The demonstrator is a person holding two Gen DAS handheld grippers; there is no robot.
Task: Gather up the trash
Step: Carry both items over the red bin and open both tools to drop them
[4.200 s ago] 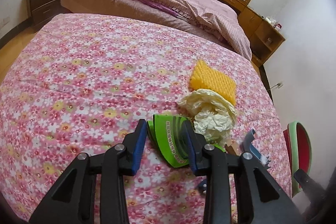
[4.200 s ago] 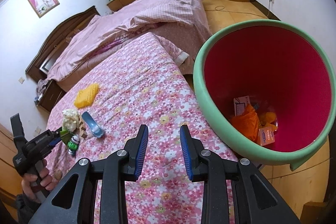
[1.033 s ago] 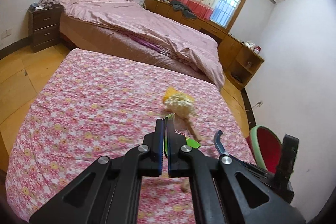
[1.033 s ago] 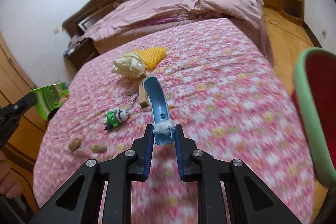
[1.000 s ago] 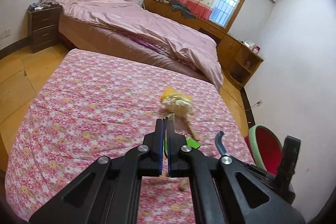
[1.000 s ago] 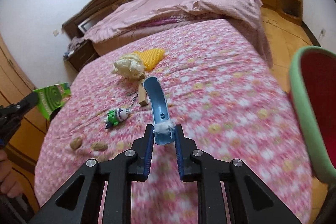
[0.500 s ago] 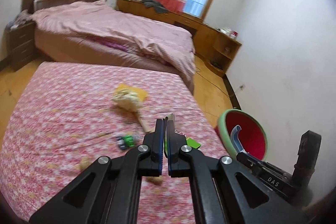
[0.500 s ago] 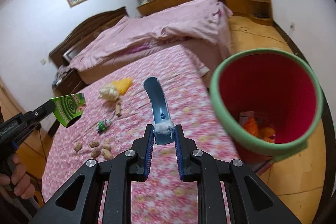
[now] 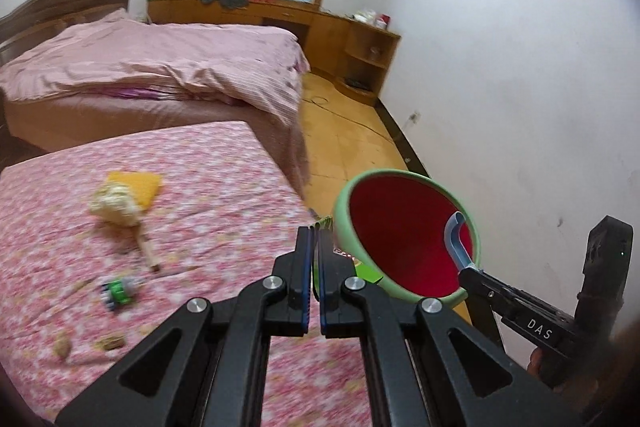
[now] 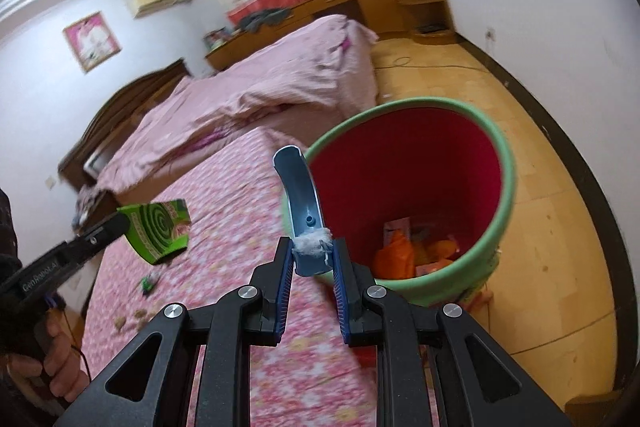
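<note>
A curved blue plastic strip is pinched in the right gripper beside the red, green-rimmed bin, presumably for dropping; a flat green carton is clamped by the left gripper.

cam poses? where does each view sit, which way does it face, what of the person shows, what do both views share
Left wrist: sits behind the left gripper, shut on a green mosquito-coil box, facing across the floral bed toward the bin; the right gripper with its blue curved plastic piece enters from the right.
Right wrist: sits behind the right gripper, pointing down into the bin; the person's left hand shows at left.
Shared: bin, floral bed, box, blue piece.
</note>
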